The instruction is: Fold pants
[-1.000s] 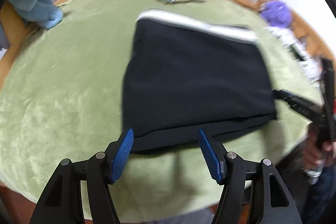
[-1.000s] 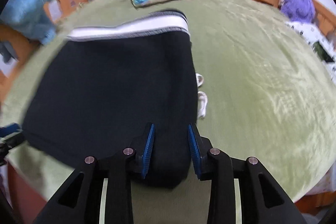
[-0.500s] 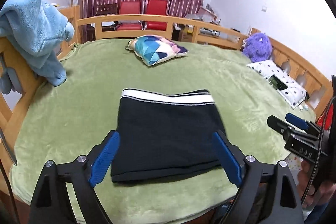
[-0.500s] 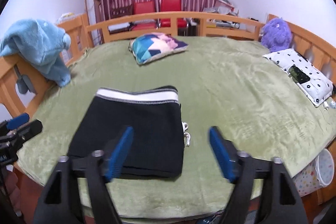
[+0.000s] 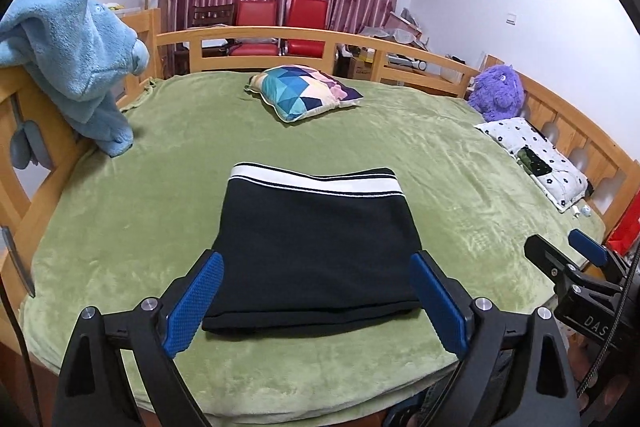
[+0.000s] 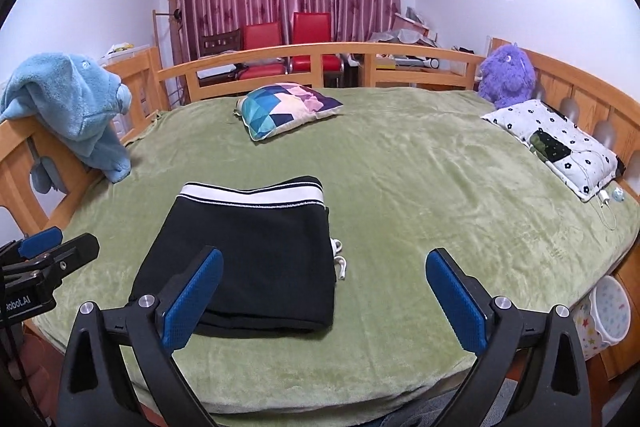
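Left gripper (image 5: 316, 301) and right gripper (image 6: 324, 301): jaws just opened wide, nothing between them. Folded black pants (image 5: 316, 239) lie flat on the green blanket (image 5: 400, 155), white waistband (image 5: 316, 181) on the far edge, toward the pillow (image 5: 304, 91).

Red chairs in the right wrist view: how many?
2, side by side behind the bed rail, before the curtain: one left, one right. More may be hidden.
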{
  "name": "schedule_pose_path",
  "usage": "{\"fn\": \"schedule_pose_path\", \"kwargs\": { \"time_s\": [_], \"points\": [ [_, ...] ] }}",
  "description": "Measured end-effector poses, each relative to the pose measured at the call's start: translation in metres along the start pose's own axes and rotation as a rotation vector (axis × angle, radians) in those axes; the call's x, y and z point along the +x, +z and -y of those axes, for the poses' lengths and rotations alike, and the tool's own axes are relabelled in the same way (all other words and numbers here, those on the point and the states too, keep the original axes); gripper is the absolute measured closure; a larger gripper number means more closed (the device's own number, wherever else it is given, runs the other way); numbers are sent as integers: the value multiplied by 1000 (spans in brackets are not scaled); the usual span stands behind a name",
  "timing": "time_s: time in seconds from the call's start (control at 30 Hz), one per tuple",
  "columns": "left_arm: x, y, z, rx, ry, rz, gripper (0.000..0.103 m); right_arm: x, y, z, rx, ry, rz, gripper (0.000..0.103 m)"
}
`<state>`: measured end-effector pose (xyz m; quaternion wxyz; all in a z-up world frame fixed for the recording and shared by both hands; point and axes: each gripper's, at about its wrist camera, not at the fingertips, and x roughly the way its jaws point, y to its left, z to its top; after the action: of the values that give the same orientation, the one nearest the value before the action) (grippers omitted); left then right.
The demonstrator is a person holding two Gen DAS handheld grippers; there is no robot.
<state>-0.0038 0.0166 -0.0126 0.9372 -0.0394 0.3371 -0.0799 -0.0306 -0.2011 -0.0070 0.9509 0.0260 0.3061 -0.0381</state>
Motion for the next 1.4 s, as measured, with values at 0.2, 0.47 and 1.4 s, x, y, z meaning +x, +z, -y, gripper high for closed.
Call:
{"fn": "schedule_pose_path", "kwargs": {
  "time_s": [0.2,0.47,1.4],
  "points": [
    [3,-2,0,-10,3,-9,9,0,-5,0,0,0,-5,3],
    [4,-4,-2,-19,11,-17,9,0,-10,-4,-3,-1,-10,3],
    [4,-2,-11,-23,20,-11,9,1,-15,-11,7,5,-19,3]
  ]
}}
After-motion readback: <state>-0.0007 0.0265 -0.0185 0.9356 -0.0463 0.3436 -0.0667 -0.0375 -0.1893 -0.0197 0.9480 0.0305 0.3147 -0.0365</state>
